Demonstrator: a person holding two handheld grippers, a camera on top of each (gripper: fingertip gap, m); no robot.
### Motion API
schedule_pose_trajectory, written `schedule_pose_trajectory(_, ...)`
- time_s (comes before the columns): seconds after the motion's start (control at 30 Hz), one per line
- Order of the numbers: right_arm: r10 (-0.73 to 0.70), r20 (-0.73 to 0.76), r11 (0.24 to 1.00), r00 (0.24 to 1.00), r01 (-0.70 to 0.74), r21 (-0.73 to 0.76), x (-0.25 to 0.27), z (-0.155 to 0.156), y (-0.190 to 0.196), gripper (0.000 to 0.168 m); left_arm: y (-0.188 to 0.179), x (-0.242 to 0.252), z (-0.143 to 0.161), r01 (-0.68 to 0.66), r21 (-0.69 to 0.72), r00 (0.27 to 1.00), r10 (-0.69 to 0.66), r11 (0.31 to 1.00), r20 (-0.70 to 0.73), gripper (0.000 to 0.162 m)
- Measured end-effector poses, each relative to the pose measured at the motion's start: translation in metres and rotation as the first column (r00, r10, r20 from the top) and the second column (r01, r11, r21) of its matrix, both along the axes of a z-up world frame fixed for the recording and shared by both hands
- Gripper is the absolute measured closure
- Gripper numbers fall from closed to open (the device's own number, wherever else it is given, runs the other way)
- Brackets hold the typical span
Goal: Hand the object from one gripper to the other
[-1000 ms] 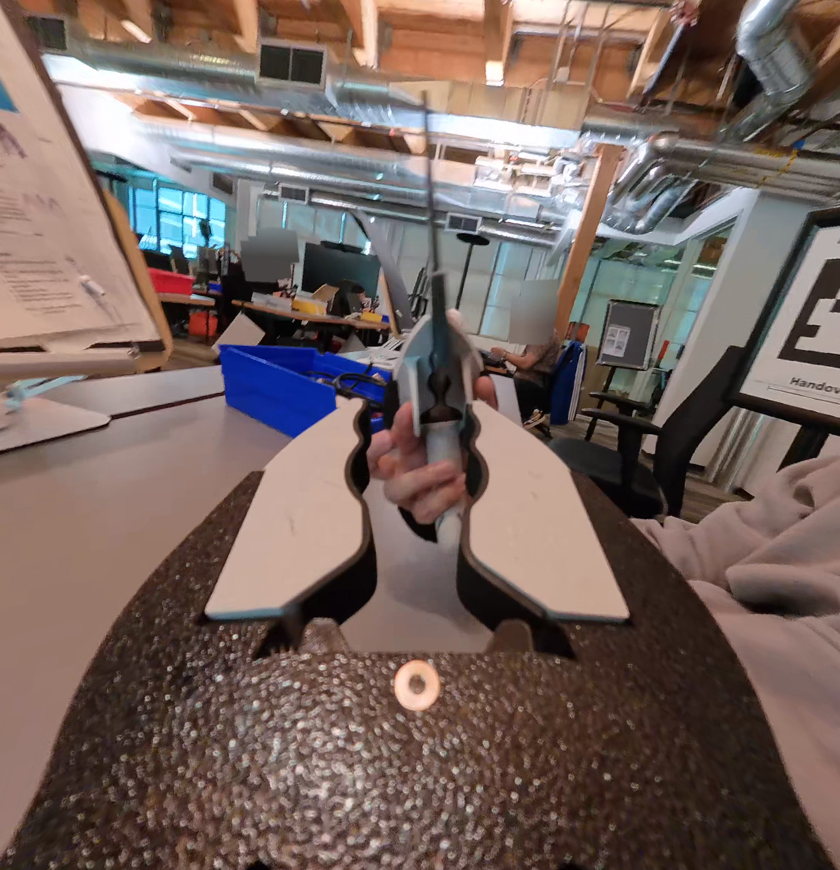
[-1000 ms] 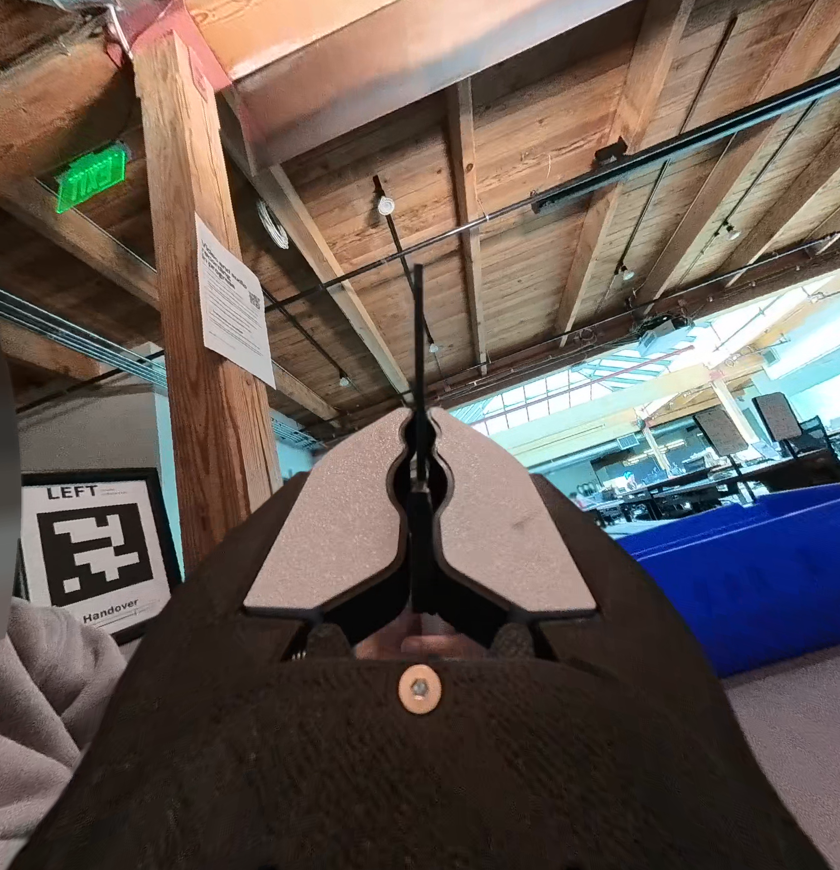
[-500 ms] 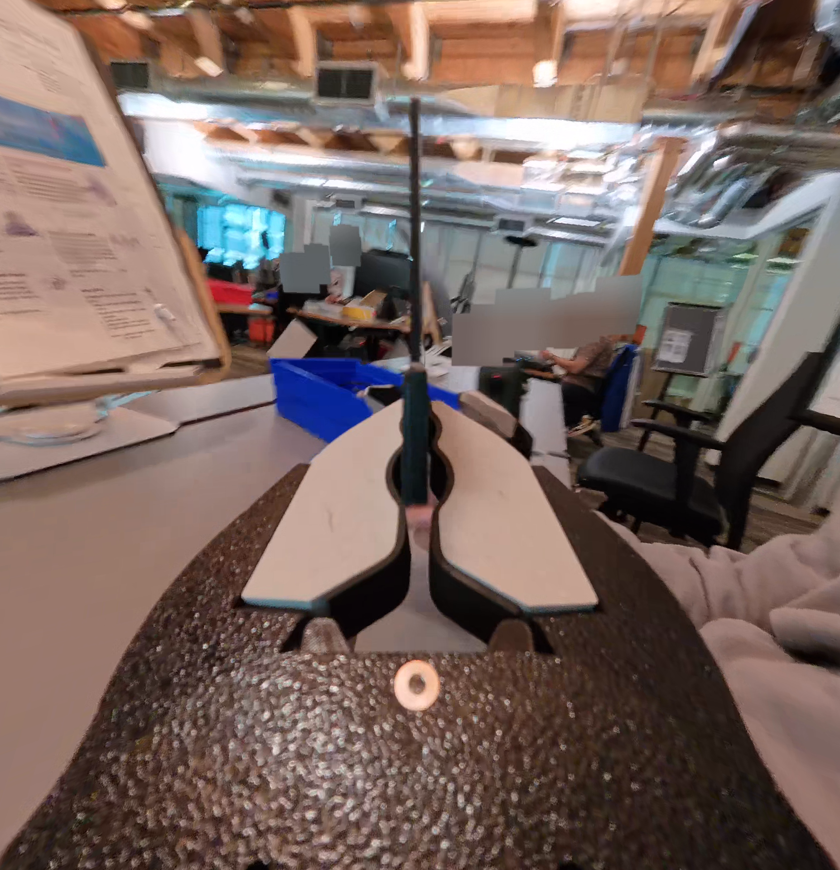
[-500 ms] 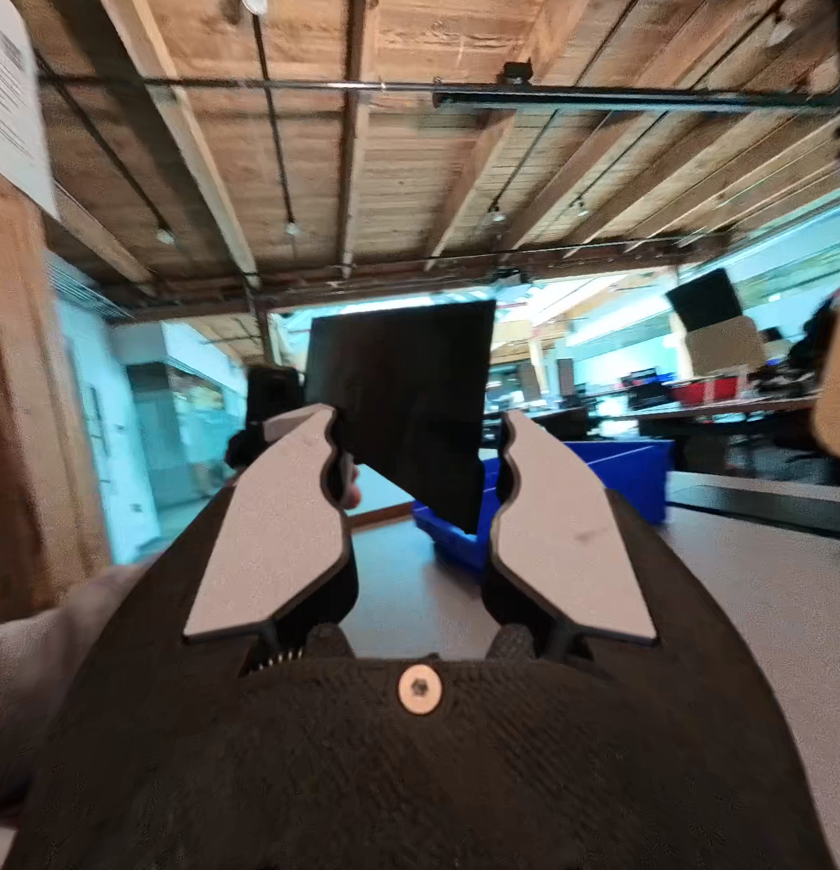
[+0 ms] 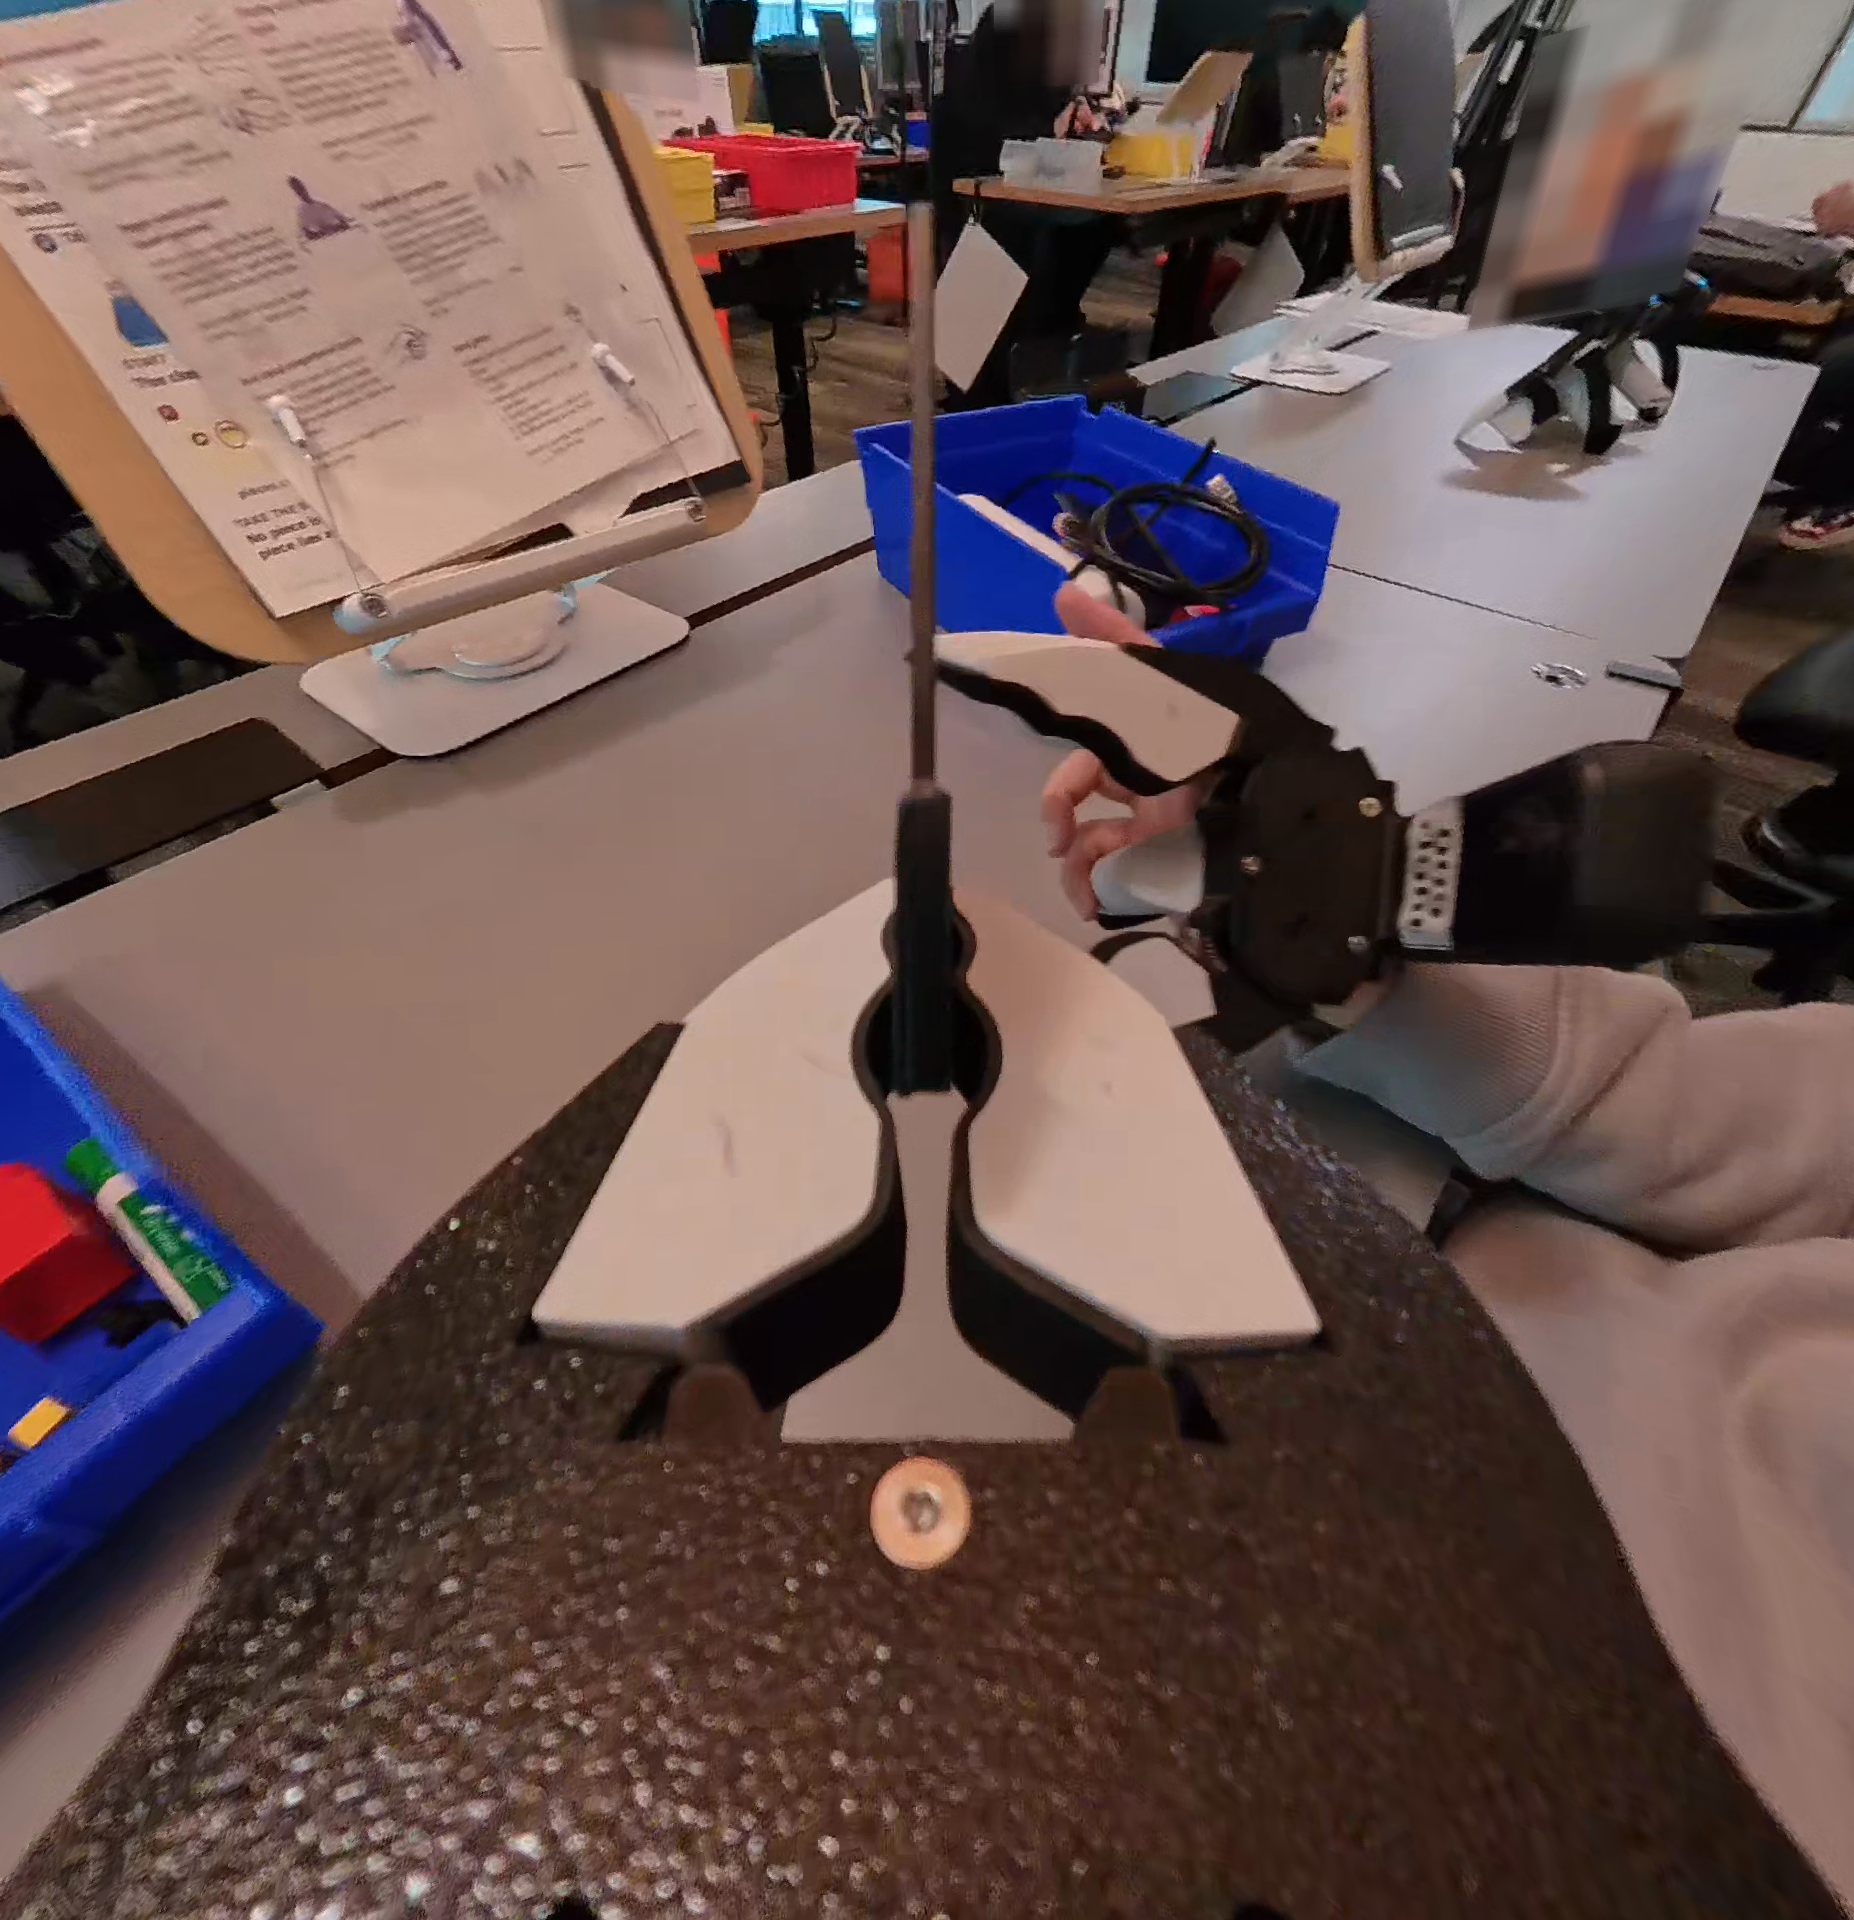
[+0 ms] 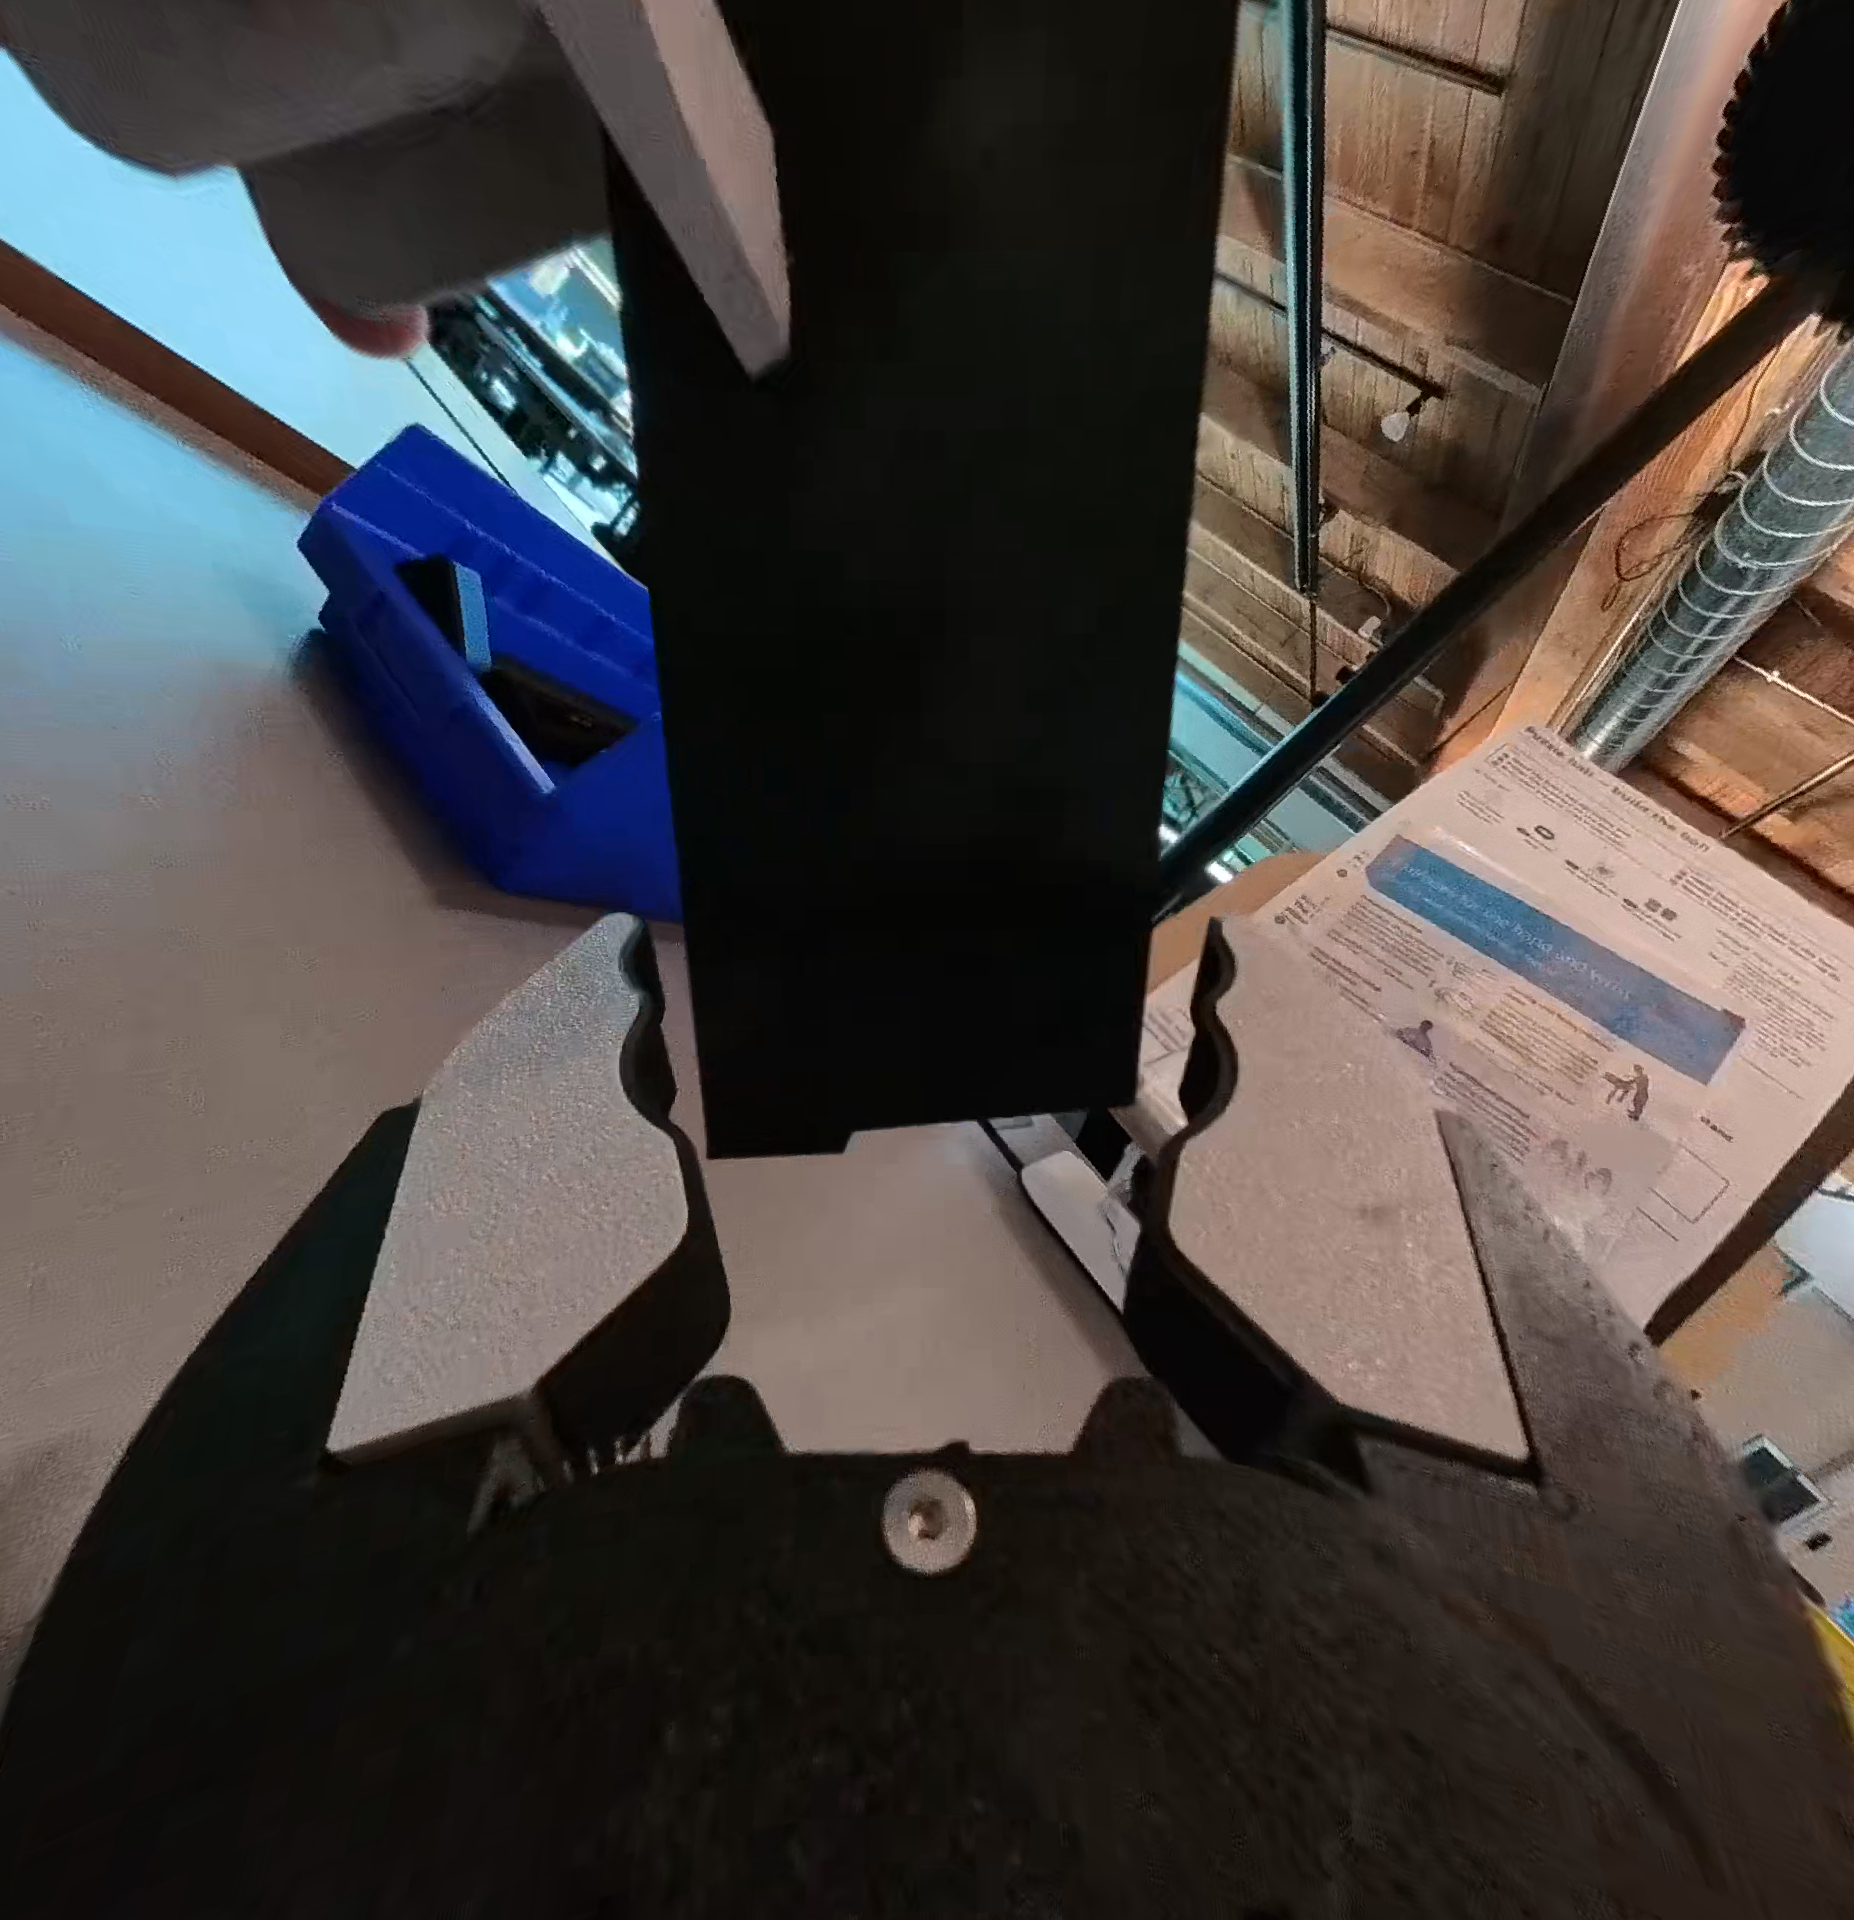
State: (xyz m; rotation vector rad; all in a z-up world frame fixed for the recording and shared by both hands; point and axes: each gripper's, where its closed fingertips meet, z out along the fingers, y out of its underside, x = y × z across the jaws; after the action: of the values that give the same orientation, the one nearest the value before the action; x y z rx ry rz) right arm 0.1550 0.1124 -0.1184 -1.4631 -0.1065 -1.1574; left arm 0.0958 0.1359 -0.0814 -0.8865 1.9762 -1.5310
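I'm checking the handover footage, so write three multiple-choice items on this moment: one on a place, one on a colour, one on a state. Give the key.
1. The coiled black cable lies:
A. on the paper stand
B. in the far blue bin
C. on a chair

2. The block in the near blue bin is:
A. red
B. yellow
C. white

3. The black panel is clamped by:
A. neither tool
B. the right tool
C. the left tool

Key:
1 B, the cable loops sit inside the bin beyond the panel.
2 A, it shows red beside a green and white tube.
3 C, the left fingers close on the panel's edge while the right fingers stand wide apart.
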Motion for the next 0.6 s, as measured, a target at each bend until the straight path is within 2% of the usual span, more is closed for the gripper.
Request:
schedule_pose_trajectory(0.17, -0.034, -0.038, 0.999, 0.999, 0.034, 0.0, 0.007, -0.005, -0.005, 0.068, -0.018, -0.009, 0.001, 0.046, 0.018, 0.999, -0.046, 0.999, 0.003, 0.16)
schedule_pose_trajectory(0.23, -0.011, -0.112, 1.0, 0.994, 0.008, -0.029, 0.008, -0.012, -0.002, 0.071, -0.019, -0.008, 0.0, 0.046, 0.034, 0.999, -0.047, 0.998, 0.021, 0.16)
schedule_pose_trajectory(0.33, 0.107, -0.252, 0.994, 0.962, -0.112, -0.004, -0.002, -0.02, 0.006, 0.069, -0.027, -0.014, 0.011, 0.107, 0.088, 0.974, -0.122, 0.99, 0.191, 0.154)
schedule_pose_trajectory(0.4, 0.204, -0.346, 0.978, 0.916, -0.206, 0.031, -0.012, -0.024, 0.013, 0.071, -0.03, -0.019, 0.023, 0.104, 0.143, 0.928, -0.147, 0.984, 0.341, 0.131)
schedule_pose_trajectory(0.5, 0.343, -0.485, 0.93, 0.804, -0.362, 0.06, -0.031, -0.033, 0.023, 0.071, -0.024, -0.024, 0.033, 0.014, 0.312, 0.836, -0.183, 0.95, 0.518, 0.103)
schedule_pose_trajectory(0.57, 0.389, -0.515, 0.904, 0.764, -0.425, 0.053, -0.041, -0.036, 0.025, 0.071, -0.016, -0.028, 0.034, -0.051, 0.417, 0.776, -0.227, 0.907, 0.588, 0.093)
schedule_pose_trajectory(0.6, 0.387, -0.509, 0.904, 0.769, -0.424, 0.046, -0.042, -0.036, 0.026, 0.071, -0.012, -0.03, 0.034, -0.071, 0.447, 0.758, -0.243, 0.892, 0.605, 0.09)
